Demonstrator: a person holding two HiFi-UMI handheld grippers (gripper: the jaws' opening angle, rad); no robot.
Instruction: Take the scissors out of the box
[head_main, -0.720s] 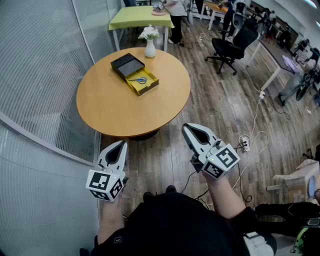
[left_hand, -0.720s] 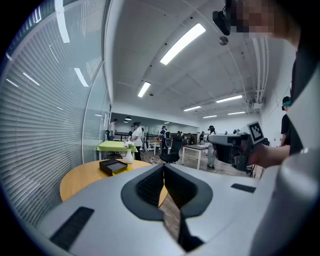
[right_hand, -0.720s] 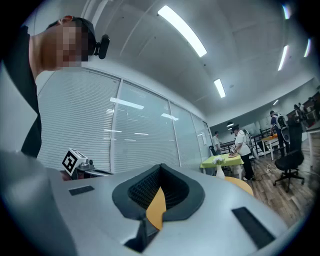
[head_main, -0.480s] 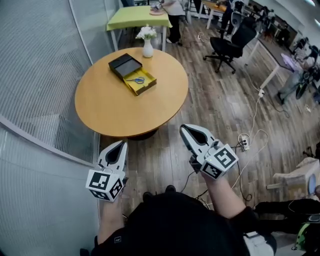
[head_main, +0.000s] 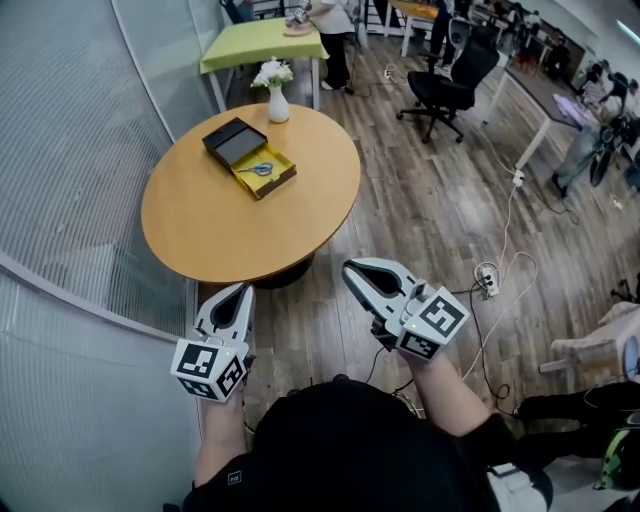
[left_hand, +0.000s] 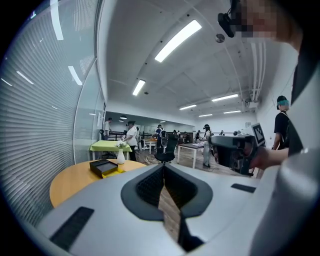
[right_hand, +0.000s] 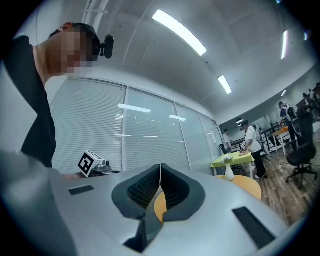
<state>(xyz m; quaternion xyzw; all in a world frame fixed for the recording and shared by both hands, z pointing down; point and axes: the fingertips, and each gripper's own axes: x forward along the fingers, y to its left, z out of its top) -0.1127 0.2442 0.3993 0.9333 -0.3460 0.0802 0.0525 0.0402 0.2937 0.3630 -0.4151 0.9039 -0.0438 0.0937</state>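
Blue-handled scissors (head_main: 259, 168) lie in a yellow open box (head_main: 264, 171) whose black lid (head_main: 234, 142) sits beside it, at the far side of a round wooden table (head_main: 230, 215). Both grippers hang well short of the table, over the wooden floor near my body. My left gripper (head_main: 236, 292) is shut and empty, tips pointing toward the table's near edge. My right gripper (head_main: 352, 270) is shut and empty too, angled up and to the left. In the left gripper view the box (left_hand: 104, 166) shows small and far off on the table.
A white vase with flowers (head_main: 277, 98) stands behind the box. A curved glass wall (head_main: 70, 180) runs close along the table's left. A black office chair (head_main: 447, 82) and a green table (head_main: 262, 42) with a person stand farther back. Cables (head_main: 497, 283) lie on the floor at right.
The view has shifted, so the table and box sit a bit further left. My right gripper has swung slightly left and its tips lowered. The left gripper has kept still.
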